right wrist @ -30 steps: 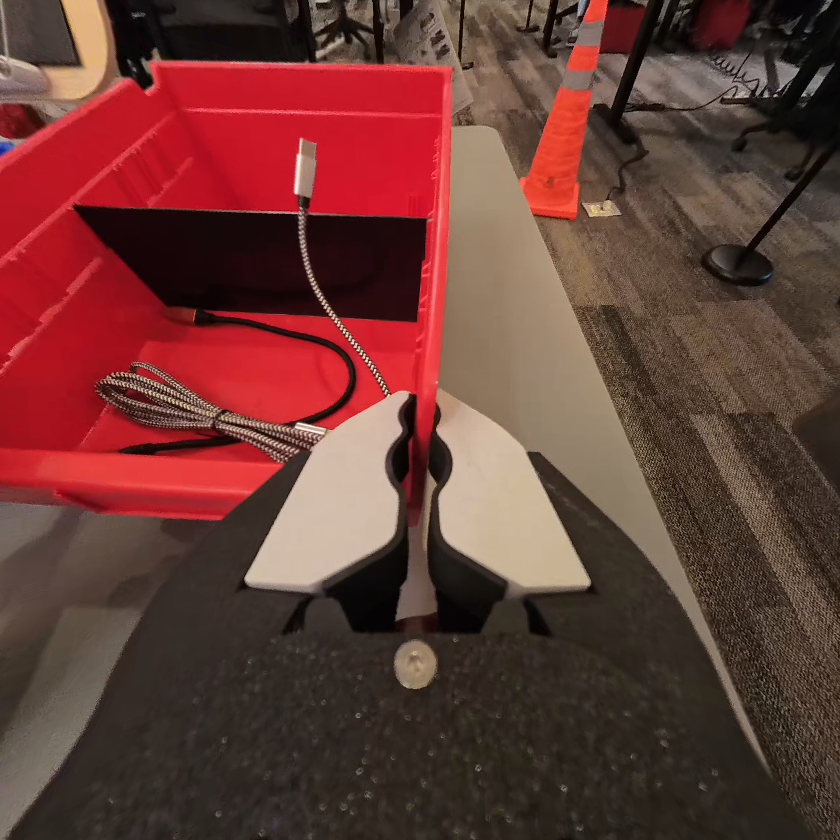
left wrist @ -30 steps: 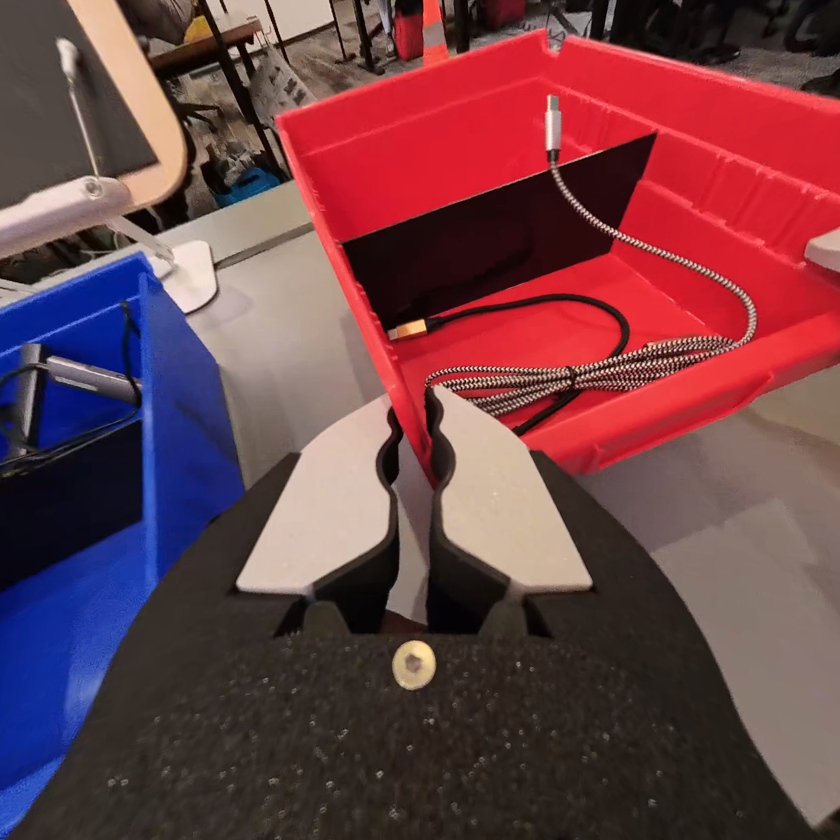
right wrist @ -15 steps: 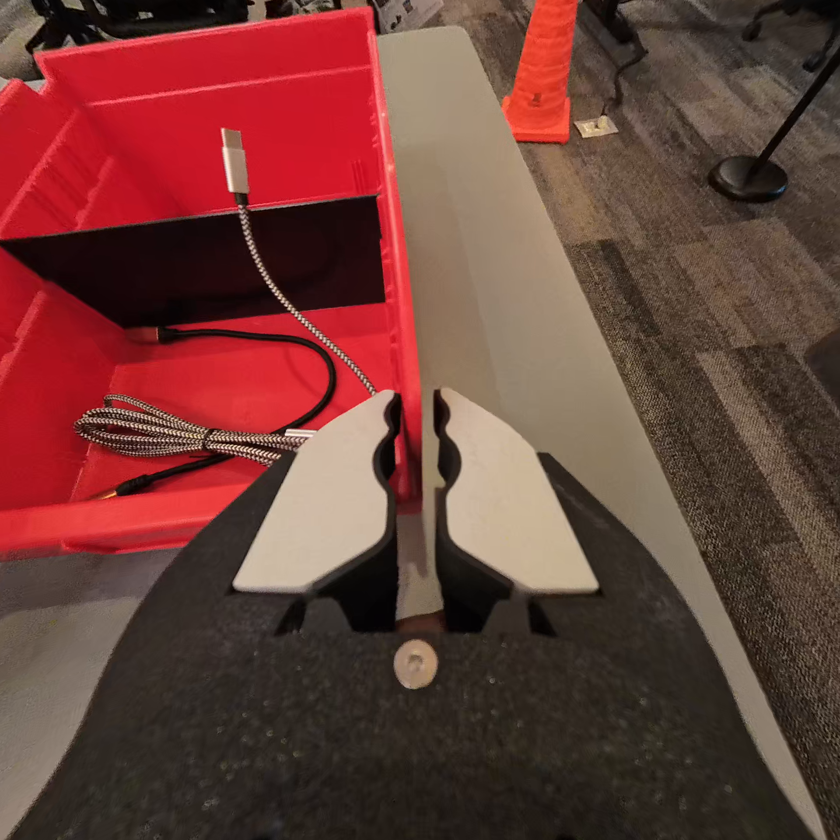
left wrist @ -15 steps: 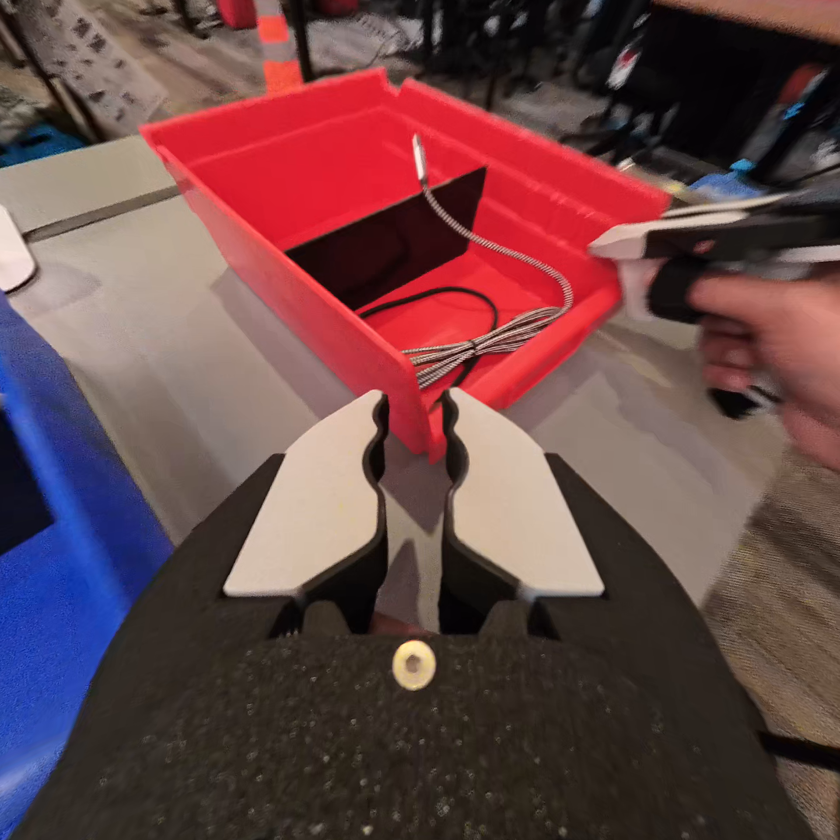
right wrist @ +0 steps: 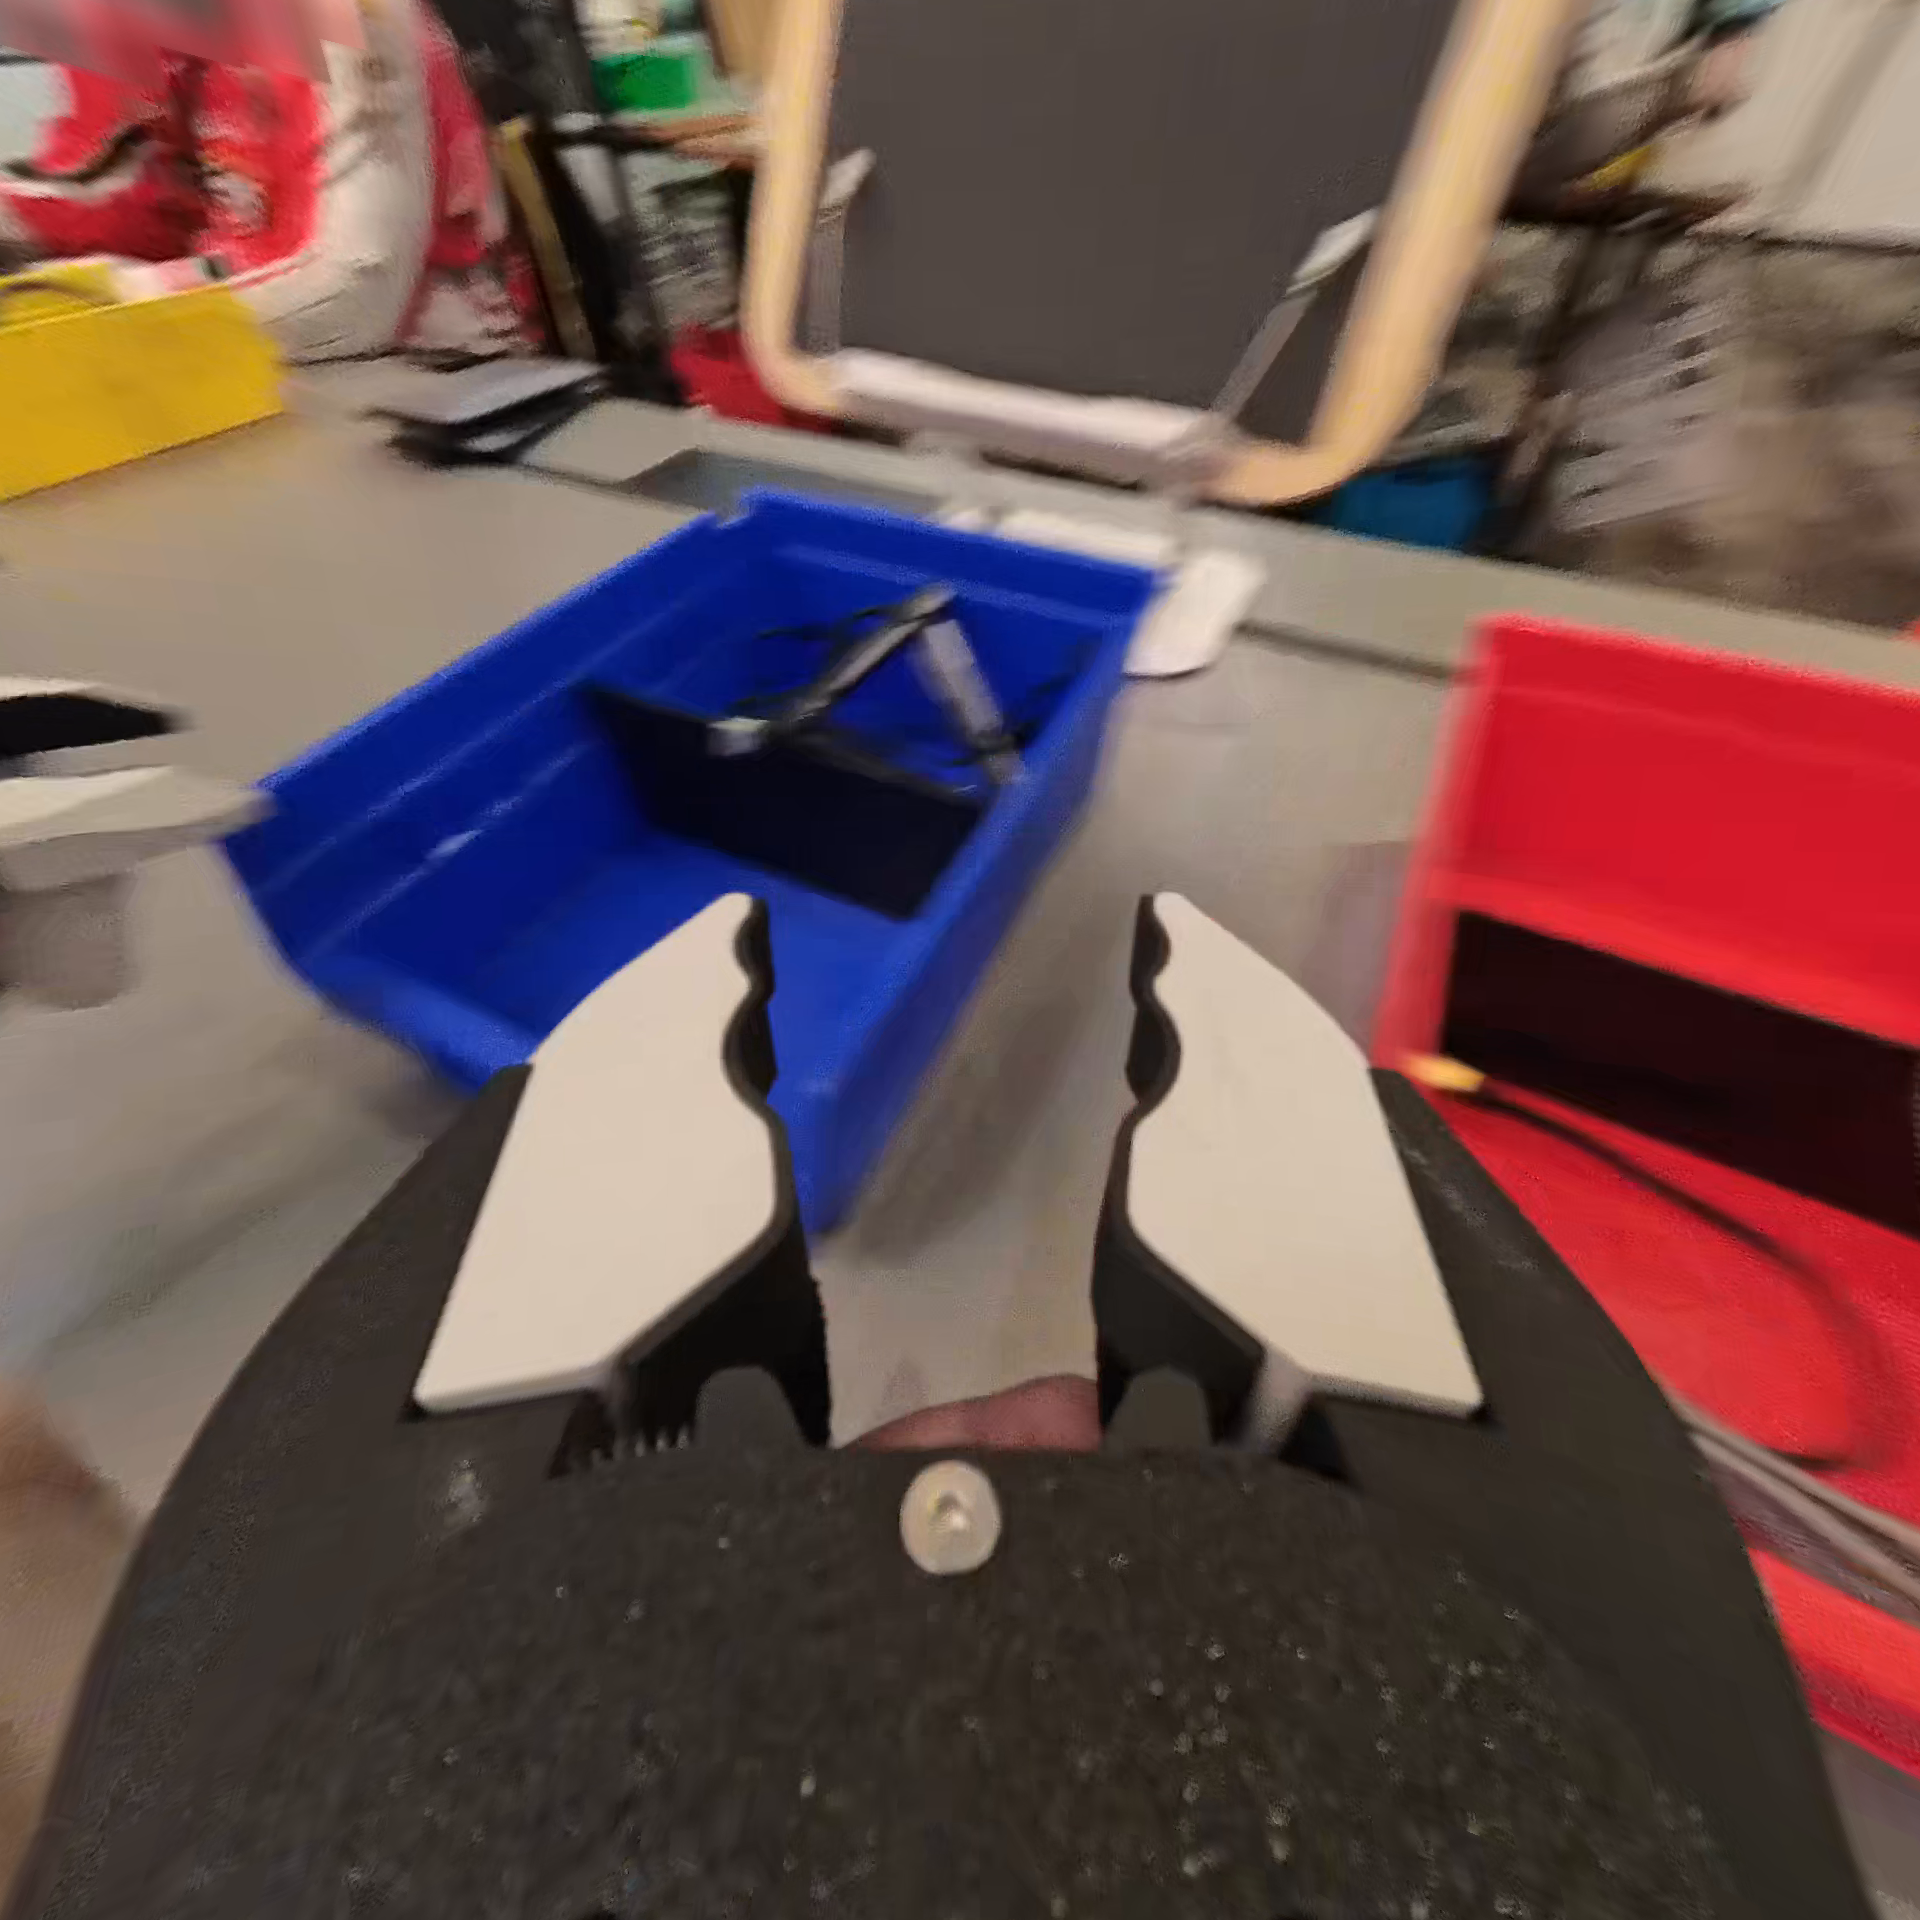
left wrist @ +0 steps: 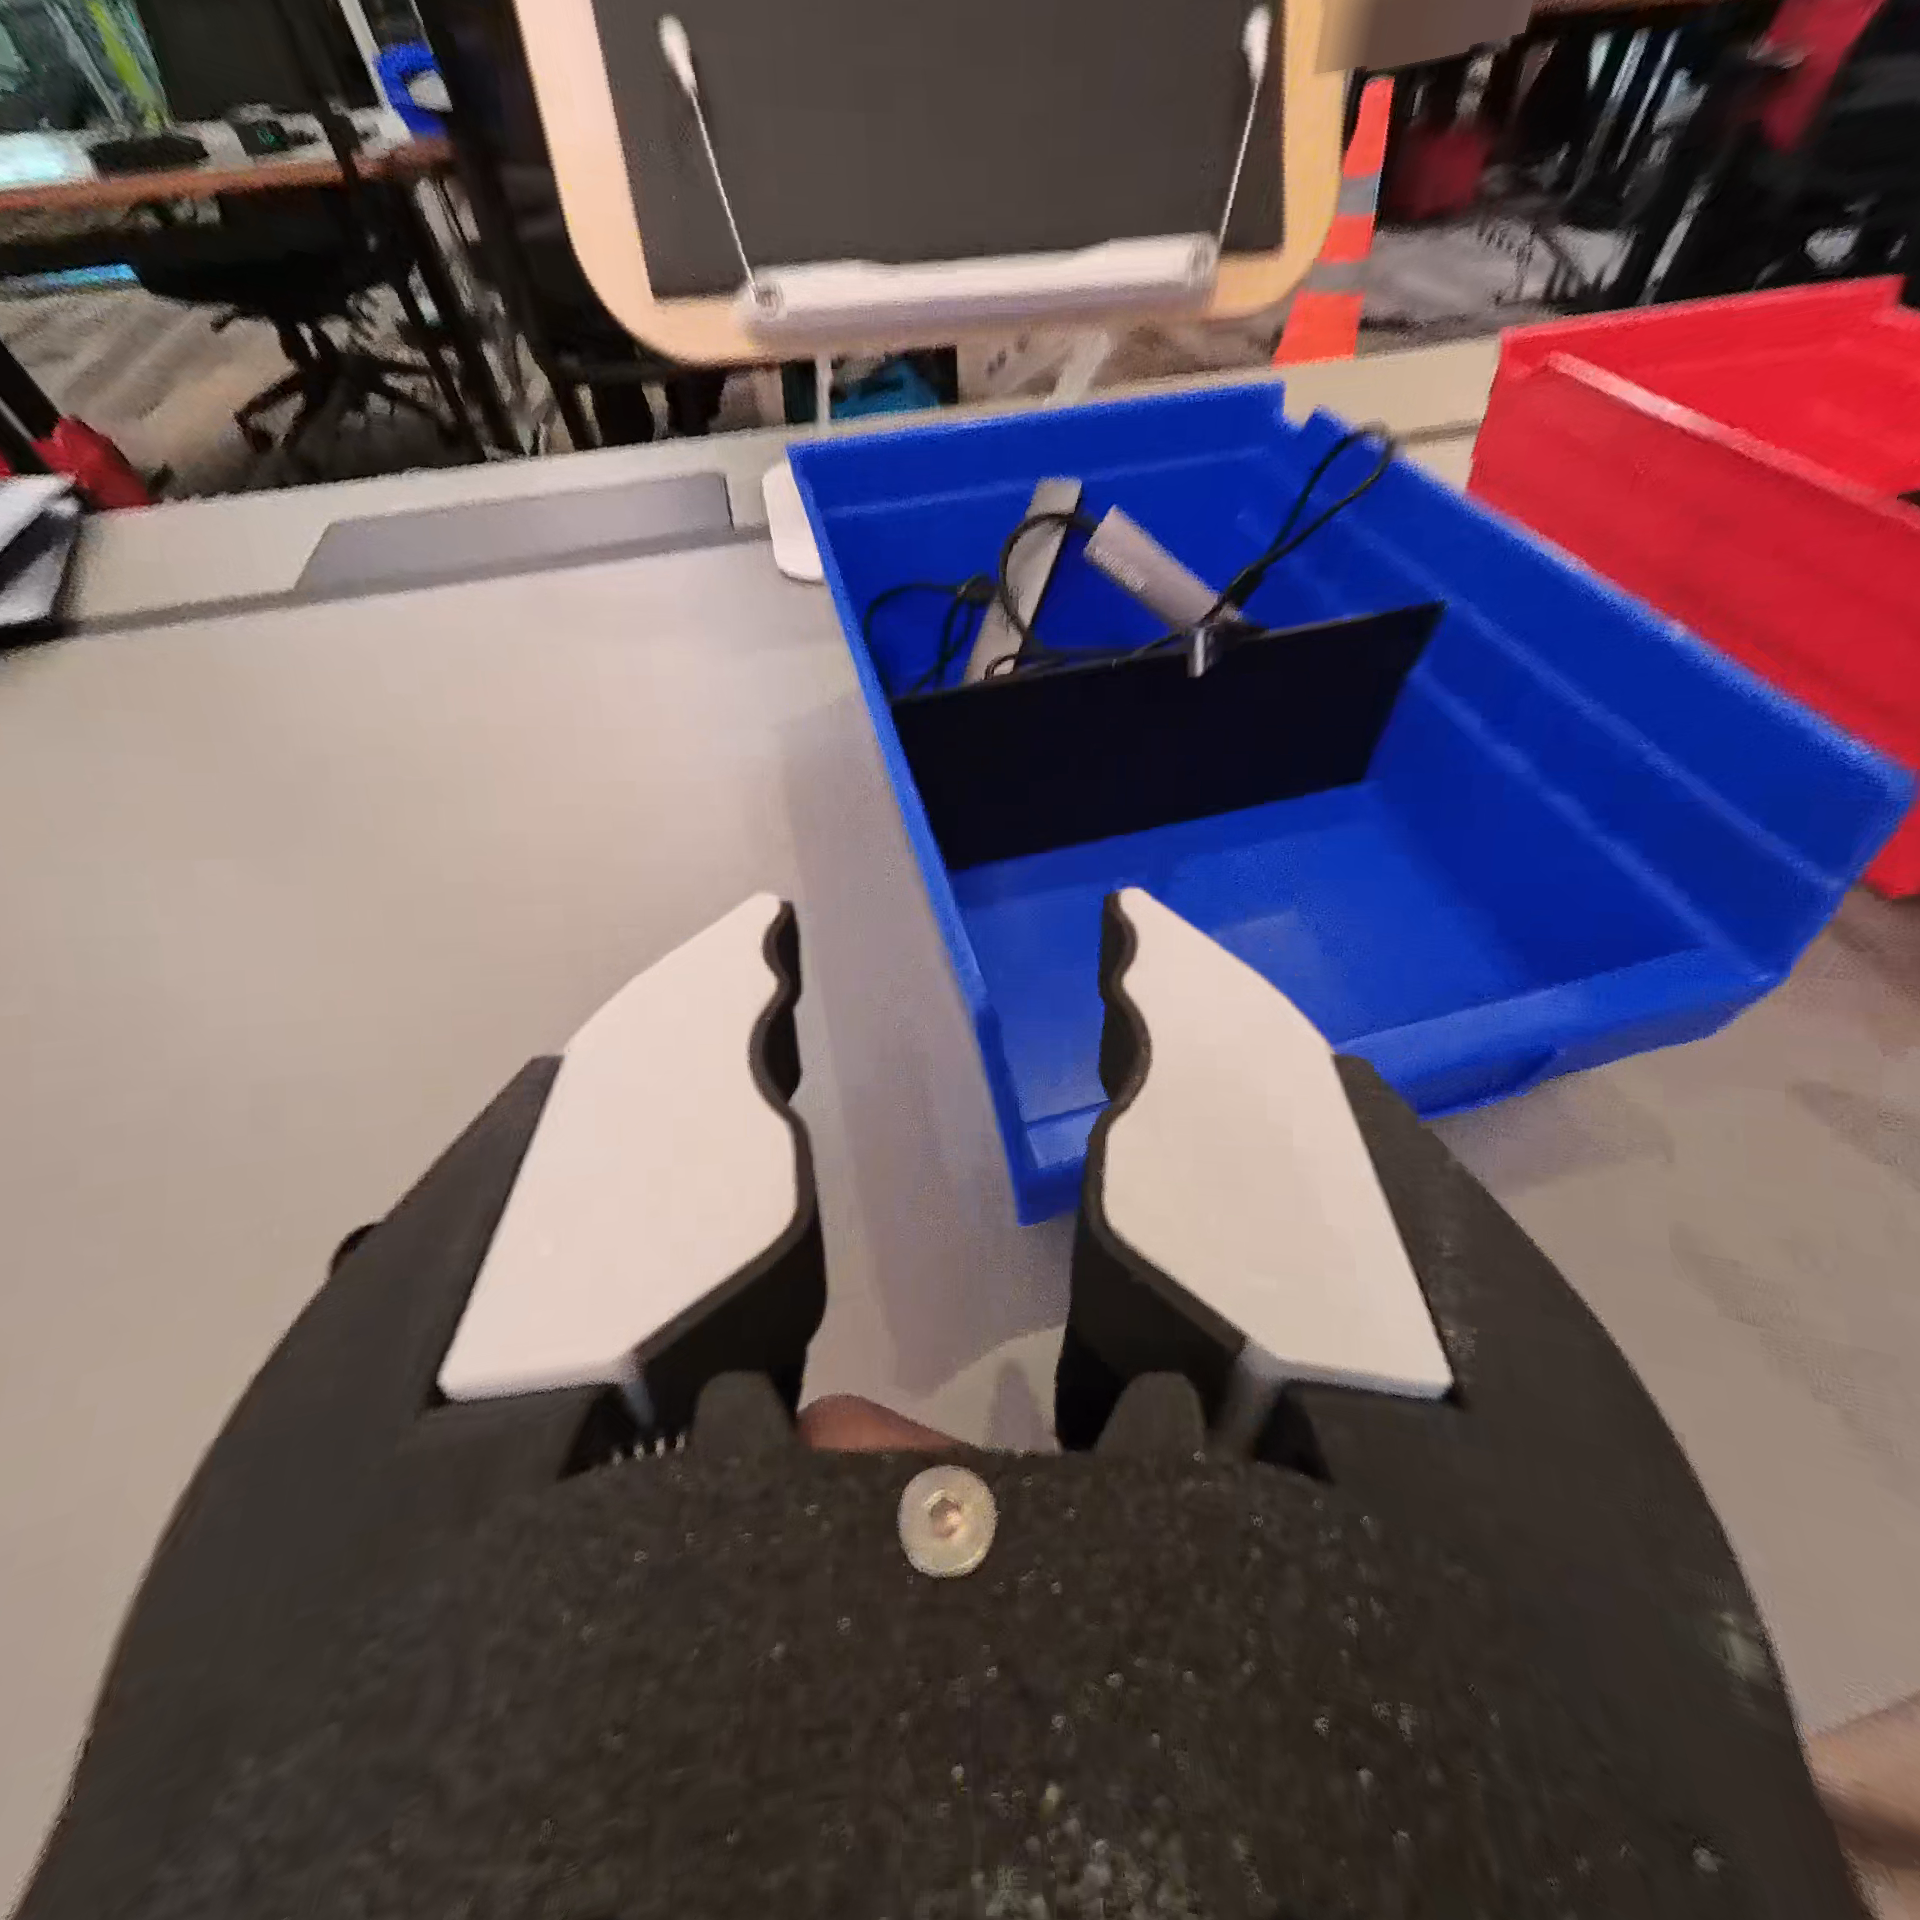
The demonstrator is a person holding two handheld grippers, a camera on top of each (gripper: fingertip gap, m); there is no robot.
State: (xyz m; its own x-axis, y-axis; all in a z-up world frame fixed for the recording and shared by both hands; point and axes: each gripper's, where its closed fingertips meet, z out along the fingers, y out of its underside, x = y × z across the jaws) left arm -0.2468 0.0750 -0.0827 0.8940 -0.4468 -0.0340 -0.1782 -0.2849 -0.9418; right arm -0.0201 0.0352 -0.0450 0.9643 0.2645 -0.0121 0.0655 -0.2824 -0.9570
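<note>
Both grippers open and empty at the near corners of the blue bin

The blue bin (left wrist: 1558, 831) stands on the grey table (left wrist: 364, 831), split by a black divider (left wrist: 1153, 748): the far compartment holds a dark cable (left wrist: 1309, 520) and a silver adapter (left wrist: 1143, 561) leaning on the divider, which keeps them out of the bare near compartment. The left gripper (left wrist: 945, 925) has its fingers spread apart with nothing between them; they straddle the bin's near left corner, though contact cannot be confirmed. The right gripper (right wrist: 945, 914) is likewise spread wide and empty, lined up on the bin's near right corner; this view is motion-blurred. The red bin (right wrist: 1662, 831) sits just beside the blue bin, with its own divider and a black cable (right wrist: 1662, 1174). A framed board (left wrist: 935, 156) stands beyond the table.
</note>
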